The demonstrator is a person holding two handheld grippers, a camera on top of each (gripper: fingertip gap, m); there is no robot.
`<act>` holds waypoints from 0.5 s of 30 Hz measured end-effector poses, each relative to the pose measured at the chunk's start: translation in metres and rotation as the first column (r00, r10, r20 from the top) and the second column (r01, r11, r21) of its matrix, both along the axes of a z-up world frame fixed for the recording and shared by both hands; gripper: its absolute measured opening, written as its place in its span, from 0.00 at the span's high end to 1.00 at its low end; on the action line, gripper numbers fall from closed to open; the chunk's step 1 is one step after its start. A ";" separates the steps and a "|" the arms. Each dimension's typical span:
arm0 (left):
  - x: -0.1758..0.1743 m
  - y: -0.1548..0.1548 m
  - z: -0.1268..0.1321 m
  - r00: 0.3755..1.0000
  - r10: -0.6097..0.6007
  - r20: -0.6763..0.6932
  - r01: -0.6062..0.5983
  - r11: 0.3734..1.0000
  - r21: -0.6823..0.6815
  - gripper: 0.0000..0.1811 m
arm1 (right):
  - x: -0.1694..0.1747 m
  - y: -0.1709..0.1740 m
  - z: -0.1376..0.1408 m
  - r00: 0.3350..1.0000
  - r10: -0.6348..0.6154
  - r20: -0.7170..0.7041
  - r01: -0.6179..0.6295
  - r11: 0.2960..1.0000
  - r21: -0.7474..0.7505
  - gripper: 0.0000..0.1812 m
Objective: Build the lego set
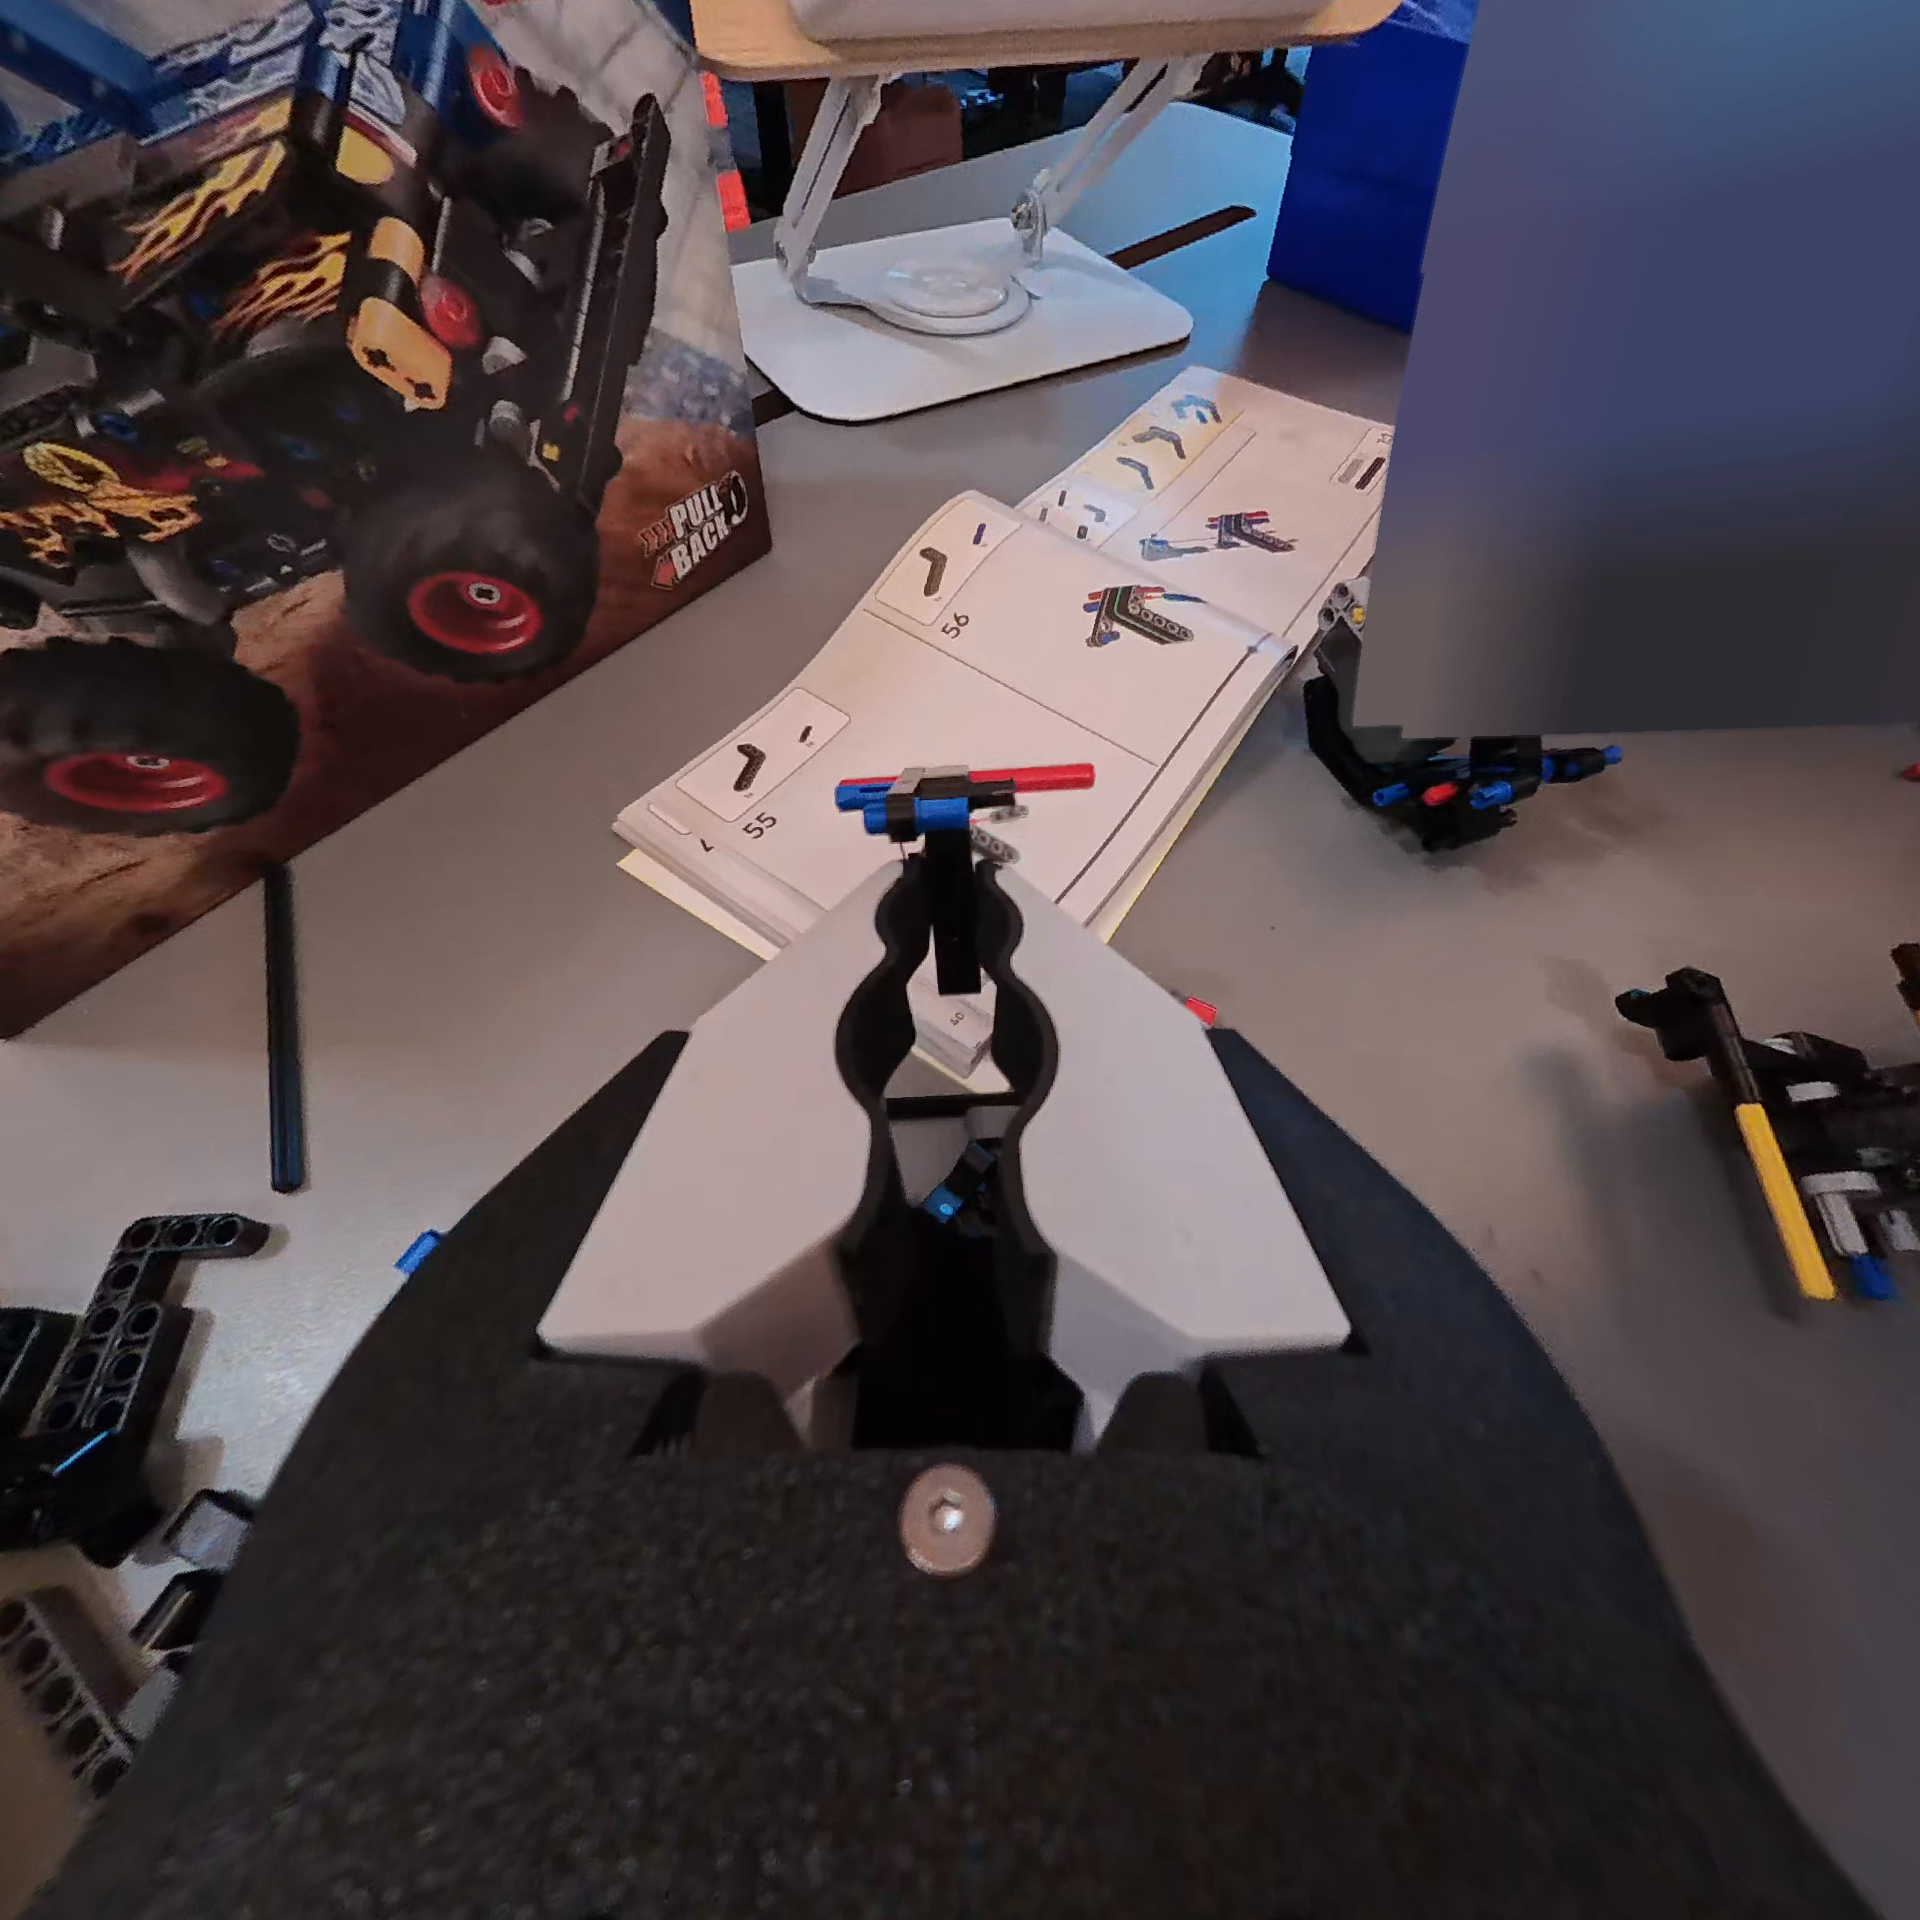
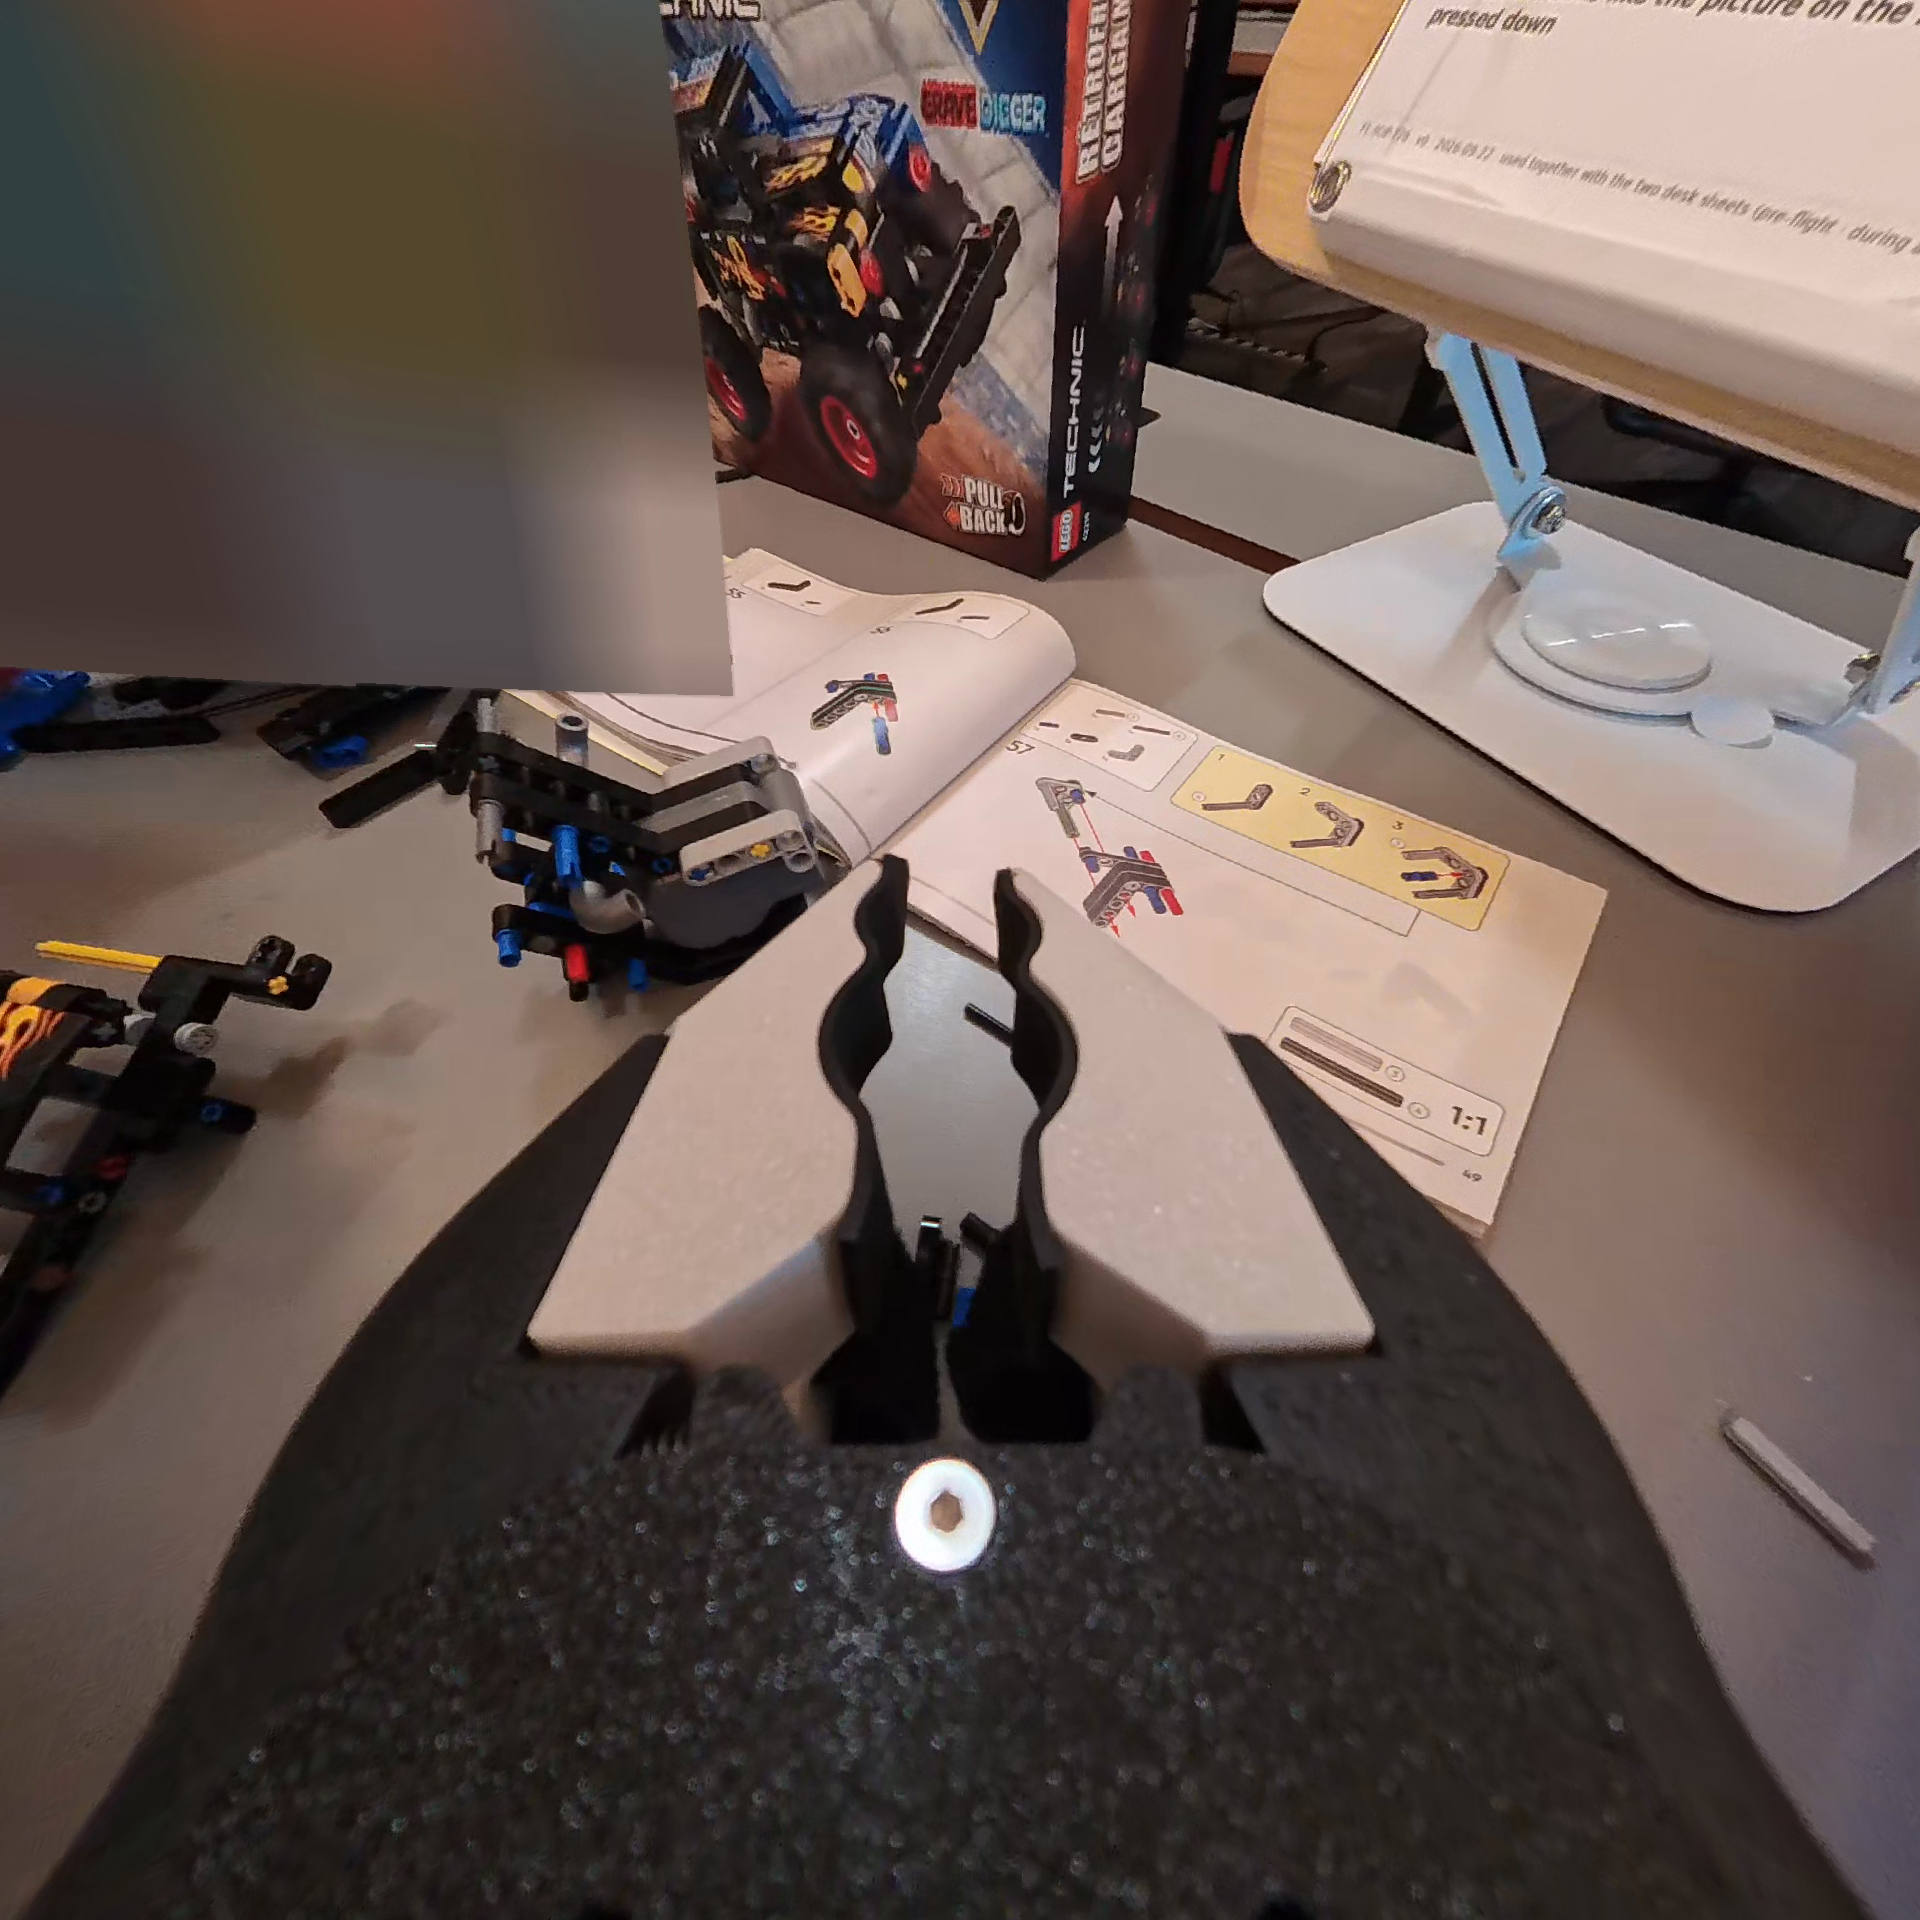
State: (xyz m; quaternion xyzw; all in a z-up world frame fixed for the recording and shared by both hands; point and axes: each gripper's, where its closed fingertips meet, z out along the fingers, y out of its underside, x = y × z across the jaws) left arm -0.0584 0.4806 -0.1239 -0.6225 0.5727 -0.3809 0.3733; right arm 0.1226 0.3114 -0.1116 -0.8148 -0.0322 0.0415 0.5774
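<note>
On the grey desk (image 2: 1558, 1299) (booklet (image 2: 1247, 935) open mid-desk, box (image 2: 935, 312) at the far edge), the left gripper (image 1: 948, 883) pinches a small lego assembly (image 1: 951, 805) while the right gripper (image 2: 951, 894) gapes empty.

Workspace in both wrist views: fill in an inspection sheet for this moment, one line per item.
Surface: grey table, scattered with parts.
Job's things: open instruction booklet; small assembly of black beam, red axle and blue pins; grey and black sub-build; flame-patterned sub-build; loose black beams; set box standing at the back.
Clutter: loose grey axle lying alone; long dark rod beside the box.
Grippers: left tool shut on the small assembly, held above the booklet; right tool open, holding nothing.
Cables: nothing seen.
Surroundings: white document stand carrying a printed sheet; blue bin behind.
</note>
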 end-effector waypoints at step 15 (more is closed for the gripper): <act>0.000 -0.002 -0.004 1.000 -0.013 -0.018 0.013 1.000 -0.004 0.96 | -0.001 0.001 -0.014 0.999 0.014 -0.044 -0.016 0.999 -0.044 0.91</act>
